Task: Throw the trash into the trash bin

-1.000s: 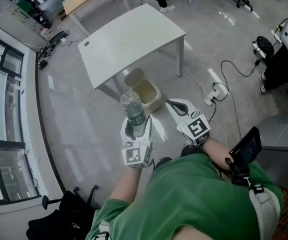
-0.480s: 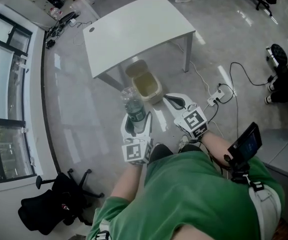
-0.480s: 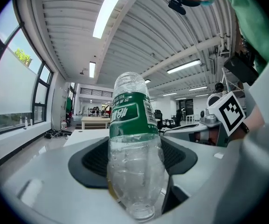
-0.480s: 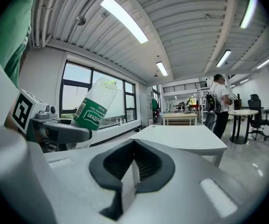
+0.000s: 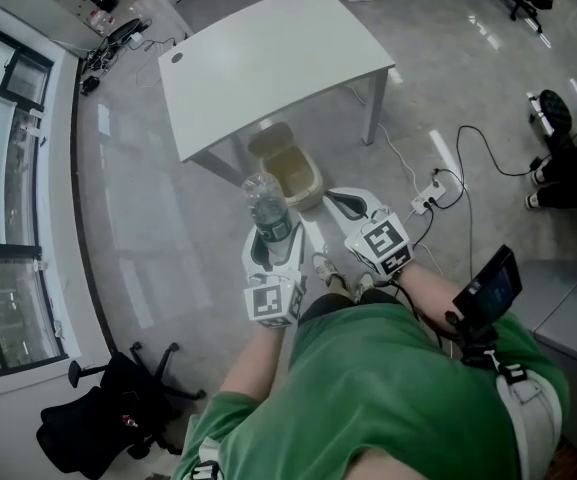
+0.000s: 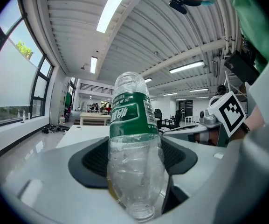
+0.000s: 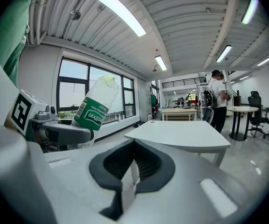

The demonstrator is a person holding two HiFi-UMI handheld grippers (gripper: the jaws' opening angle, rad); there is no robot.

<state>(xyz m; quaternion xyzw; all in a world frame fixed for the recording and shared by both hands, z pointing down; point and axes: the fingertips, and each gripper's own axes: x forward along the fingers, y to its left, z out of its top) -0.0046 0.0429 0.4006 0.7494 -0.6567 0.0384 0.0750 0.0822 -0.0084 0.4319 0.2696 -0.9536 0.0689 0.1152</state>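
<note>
Seen from above, the person holds both forearms [image 5: 255, 360] out in front of a green shirt [image 5: 368, 398], side by side. The left gripper [image 5: 272, 251] points away from the body, its jaws clamped on the narrow end of a plastic bottle [image 5: 266, 208] that sticks out beyond them. Just beside it, the right gripper [image 5: 347, 206] has its jaws closed together on nothing.

Head view: from high above, looking steeply down past a green-clad torso [image 5: 388, 388] at 6 o'clock; white table [image 5: 268, 63] far below at 12 o'clock.
Left gripper view: low, tilted toward ceiling [image 6: 148, 41], hard up against bottle [image 6: 134, 148].
Right gripper view: low, roughly level, facing white table [image 7: 181, 134] nearby.
Shared by all three: bottle. Shared by head and right gripper views: white table.
</note>
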